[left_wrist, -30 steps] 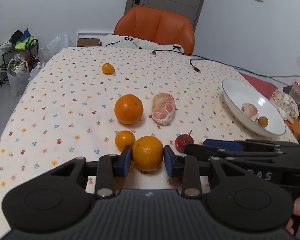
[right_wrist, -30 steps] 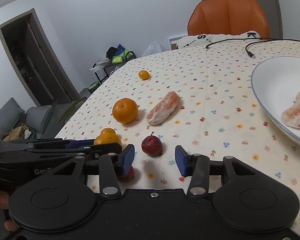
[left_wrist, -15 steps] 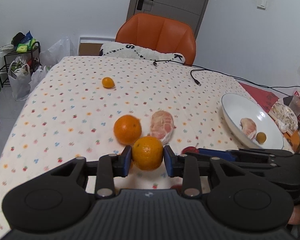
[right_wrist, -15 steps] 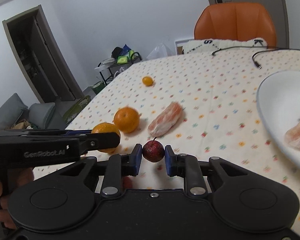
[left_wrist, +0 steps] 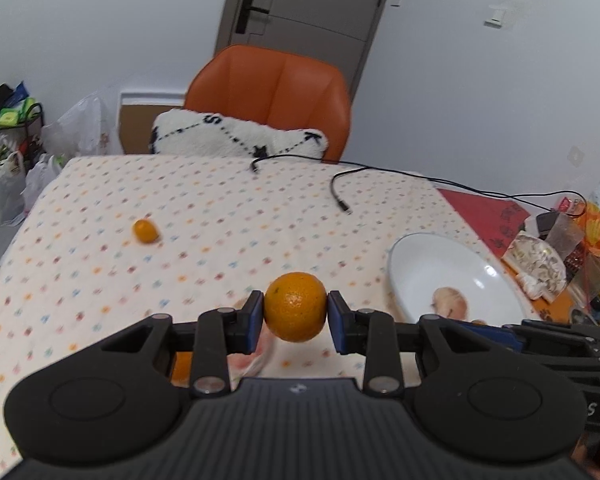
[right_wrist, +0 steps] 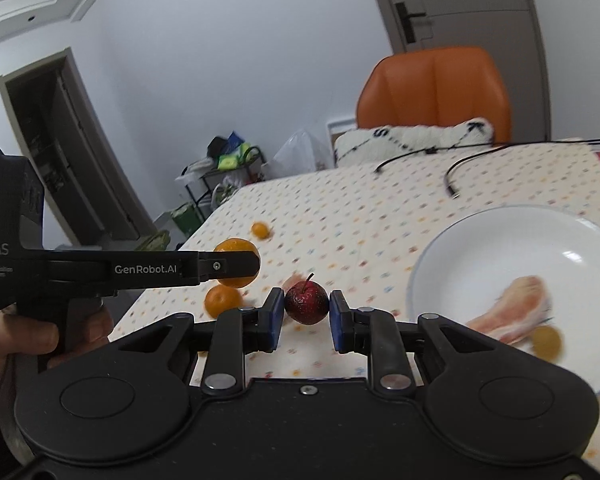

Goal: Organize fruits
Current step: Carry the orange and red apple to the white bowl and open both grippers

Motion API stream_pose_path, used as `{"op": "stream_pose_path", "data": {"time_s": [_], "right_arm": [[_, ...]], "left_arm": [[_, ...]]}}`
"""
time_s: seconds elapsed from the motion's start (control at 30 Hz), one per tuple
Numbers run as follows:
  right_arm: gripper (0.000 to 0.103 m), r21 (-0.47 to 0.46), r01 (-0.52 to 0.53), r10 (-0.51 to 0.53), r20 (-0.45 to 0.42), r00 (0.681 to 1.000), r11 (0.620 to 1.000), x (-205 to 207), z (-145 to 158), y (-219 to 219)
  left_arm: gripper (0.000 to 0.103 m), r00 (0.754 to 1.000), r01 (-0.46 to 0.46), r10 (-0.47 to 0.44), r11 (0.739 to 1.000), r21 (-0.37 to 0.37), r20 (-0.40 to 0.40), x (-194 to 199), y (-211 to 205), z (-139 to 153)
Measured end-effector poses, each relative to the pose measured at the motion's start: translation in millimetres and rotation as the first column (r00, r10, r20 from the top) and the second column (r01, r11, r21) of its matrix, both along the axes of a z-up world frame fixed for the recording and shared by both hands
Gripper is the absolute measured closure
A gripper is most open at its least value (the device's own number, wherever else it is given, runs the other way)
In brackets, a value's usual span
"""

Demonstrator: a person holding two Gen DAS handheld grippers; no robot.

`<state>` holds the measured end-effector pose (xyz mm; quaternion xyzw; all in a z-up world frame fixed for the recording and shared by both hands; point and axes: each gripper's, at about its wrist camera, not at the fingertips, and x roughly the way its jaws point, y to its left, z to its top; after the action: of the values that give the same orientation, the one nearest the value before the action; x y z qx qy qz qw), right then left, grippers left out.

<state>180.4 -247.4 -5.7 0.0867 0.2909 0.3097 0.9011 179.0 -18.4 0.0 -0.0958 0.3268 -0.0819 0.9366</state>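
My left gripper (left_wrist: 295, 316) is shut on an orange (left_wrist: 295, 306), held in the air above the flowered table. My right gripper (right_wrist: 305, 311) is shut on a small red fruit with a stem (right_wrist: 306, 301), also lifted. The white plate (right_wrist: 496, 248) lies to the right and holds a peeled pomelo piece (right_wrist: 512, 314) and a small yellow fruit (right_wrist: 545, 342); in the left wrist view the plate (left_wrist: 440, 264) shows the pomelo piece (left_wrist: 450, 303). A small kumquat (left_wrist: 145, 231) lies far left on the table. Another orange (right_wrist: 222, 300) rests on the table below the left gripper.
An orange chair (left_wrist: 272, 92) with a white cushion (left_wrist: 236, 138) stands at the far table edge. Black cables (left_wrist: 340, 188) cross the cloth behind the plate. Snack bags and clutter (left_wrist: 560, 248) crowd the right edge. A hand (right_wrist: 28, 336) holds the left gripper's handle.
Both grippers have risen from the table with their fruit. The right gripper shut on the red fruit about half a second ago. Both have swung toward the plate.
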Motion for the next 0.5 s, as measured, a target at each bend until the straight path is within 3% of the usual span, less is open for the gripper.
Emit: {"op": "stream_pose_path", "data": {"time_s": [0.5], "right_arm": [[0.080, 0.018, 0.159, -0.159, -0.016, 0.987, 0.987, 9.2, -10.6, -75.4]], "left_arm": [[0.071, 0.995, 0.095, -0.095, 0.995, -0.001, -0.002, 23.8, -58.6, 0.5]]}}
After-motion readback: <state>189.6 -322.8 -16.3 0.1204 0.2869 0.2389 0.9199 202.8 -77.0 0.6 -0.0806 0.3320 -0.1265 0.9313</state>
